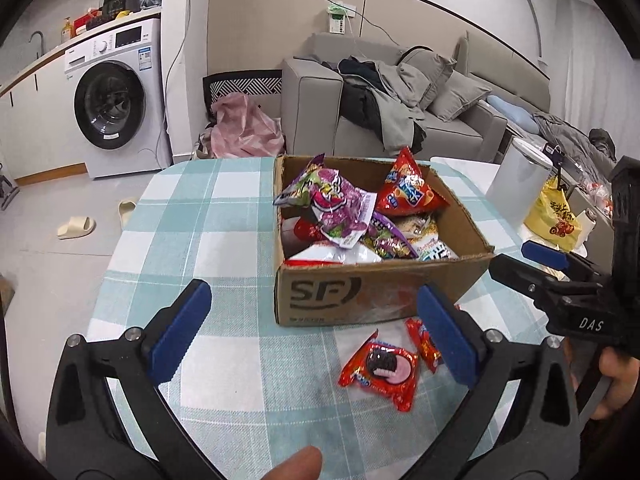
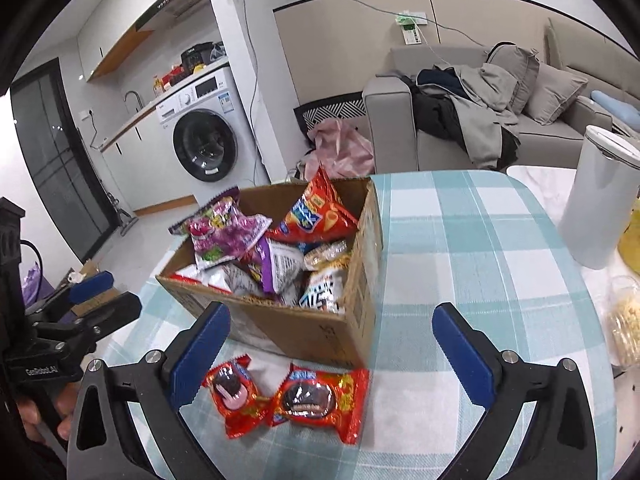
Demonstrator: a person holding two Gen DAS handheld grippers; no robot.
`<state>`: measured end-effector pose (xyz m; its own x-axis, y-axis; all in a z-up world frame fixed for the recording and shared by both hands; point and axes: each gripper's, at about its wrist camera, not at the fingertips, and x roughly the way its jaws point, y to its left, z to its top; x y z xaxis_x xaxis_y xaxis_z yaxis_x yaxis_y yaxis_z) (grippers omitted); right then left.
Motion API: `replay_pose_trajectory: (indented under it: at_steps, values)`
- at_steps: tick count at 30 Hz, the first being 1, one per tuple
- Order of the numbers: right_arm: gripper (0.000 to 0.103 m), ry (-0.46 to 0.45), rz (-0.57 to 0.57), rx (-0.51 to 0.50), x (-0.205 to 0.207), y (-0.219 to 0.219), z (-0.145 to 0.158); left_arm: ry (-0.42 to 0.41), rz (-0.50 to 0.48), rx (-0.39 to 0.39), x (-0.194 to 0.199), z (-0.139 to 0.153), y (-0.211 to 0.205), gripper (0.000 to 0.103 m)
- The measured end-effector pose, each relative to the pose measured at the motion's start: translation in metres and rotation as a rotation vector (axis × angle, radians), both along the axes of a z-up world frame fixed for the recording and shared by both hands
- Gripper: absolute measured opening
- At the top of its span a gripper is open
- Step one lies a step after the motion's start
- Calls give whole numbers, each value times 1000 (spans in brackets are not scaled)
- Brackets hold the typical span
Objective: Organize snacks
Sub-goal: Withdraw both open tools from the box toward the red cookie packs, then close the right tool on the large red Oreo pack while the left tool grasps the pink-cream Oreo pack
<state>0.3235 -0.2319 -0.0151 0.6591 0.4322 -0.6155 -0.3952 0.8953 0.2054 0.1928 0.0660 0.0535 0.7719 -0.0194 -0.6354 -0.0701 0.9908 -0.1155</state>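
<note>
Both grippers' fingers spread apart, empty; two cookie packets remain on tabletop at lower centre; cardboard box nearly full.

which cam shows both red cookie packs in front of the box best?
Right wrist. Both red cookie packs lie fully visible side by side on the checked tablecloth, between the open right tool fingers. In the left wrist view one pack is clear, but the other is partly hidden behind a finger of the left tool.
</note>
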Motion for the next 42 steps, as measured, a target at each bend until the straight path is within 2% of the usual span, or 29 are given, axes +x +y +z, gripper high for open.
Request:
replay_pose_trajectory:
  at_steps: [12, 22, 28, 38, 42]
  values:
    - [103, 119, 6, -69, -2, 0, -40, 91, -6, -6, -8, -35, -5, 102]
    - [103, 182, 24, -115, -2, 3, -68, 143, -20, -8, -3, -60, -12, 102]
    - [103, 199, 41, -147, -4, 9, -77, 177, -32, -2, 0, -74, -15, 102]
    - [103, 226, 117, -140, -7, 29, -86, 211, -25, -16, 2, -88, -10, 102]
    - [103, 225, 112, -178, -5, 32, -91, 214, -26, -19, 4, -90, -10, 102]
